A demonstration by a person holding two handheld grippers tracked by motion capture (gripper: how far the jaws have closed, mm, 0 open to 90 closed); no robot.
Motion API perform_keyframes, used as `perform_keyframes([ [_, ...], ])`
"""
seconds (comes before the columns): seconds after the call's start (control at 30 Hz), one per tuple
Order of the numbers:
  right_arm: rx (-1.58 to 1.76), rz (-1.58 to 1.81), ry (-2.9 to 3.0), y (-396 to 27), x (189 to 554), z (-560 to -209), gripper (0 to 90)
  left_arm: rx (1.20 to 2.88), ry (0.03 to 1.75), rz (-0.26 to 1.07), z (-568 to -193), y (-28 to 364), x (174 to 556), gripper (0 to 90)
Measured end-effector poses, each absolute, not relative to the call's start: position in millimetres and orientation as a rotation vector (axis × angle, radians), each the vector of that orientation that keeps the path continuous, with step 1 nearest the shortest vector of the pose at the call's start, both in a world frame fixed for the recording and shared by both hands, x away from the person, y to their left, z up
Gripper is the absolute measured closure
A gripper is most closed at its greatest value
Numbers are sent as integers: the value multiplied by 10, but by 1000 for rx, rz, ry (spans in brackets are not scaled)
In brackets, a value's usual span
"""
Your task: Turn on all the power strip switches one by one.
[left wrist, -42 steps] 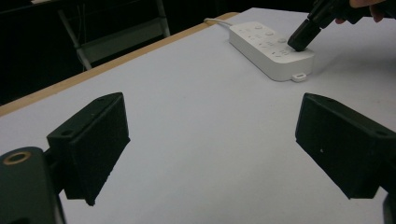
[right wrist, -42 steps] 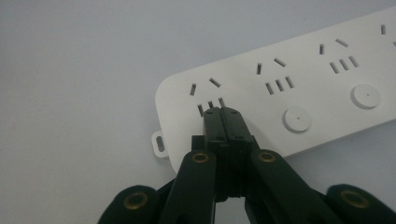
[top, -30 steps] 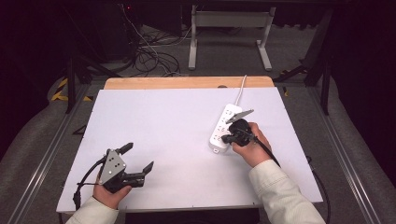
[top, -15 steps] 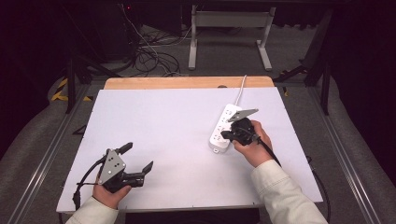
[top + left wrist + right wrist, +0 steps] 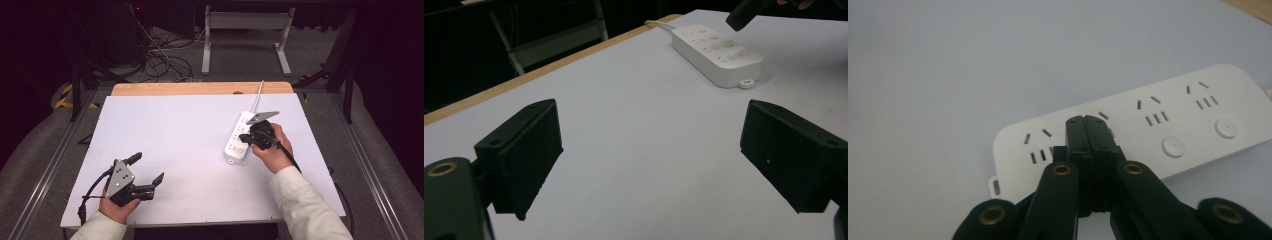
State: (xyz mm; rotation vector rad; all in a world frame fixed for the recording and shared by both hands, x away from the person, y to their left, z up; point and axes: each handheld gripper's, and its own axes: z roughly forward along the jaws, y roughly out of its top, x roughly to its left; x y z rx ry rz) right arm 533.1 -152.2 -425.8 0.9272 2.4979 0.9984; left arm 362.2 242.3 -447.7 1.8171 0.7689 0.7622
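Up close, right gripper (image 5: pixel 1087 122) — clenched, empty — over power strip (image 5: pixel 1148 135); left gripper (image 5: pixel 146 169) spread wide, well apart.

The power strip (image 5: pixel 241 140) looks like smooth white plastic with a faint sheen, its round buttons a little glossier. The table (image 5: pixel 190 150) has a matt, pale, smooth top, with a strip of bare light wood along its far edge. The right gripper (image 5: pixel 1087 122) is matt black plastic with brass-coloured rivets at its joints; its fingers (image 5: pixel 1078 135) look slightly grainy. The left gripper (image 5: pixel 146 172) carries a dull grey metal plate. The sleeve (image 5: pixel 305 205) is pale woven cloth.
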Motion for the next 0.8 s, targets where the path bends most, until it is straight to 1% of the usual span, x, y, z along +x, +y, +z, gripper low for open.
perform_keyframes([
  [0.3, 950, 938, 2486, -1582, 5466, -4339, 900, 1812, 777, 758, -4480, 2420, 3621, 102],
  [0.8, 962, 909, 2526, -1565, 5531, -4426, 900, 1811, 782, 759, -4483, 2424, 3623, 102],
])
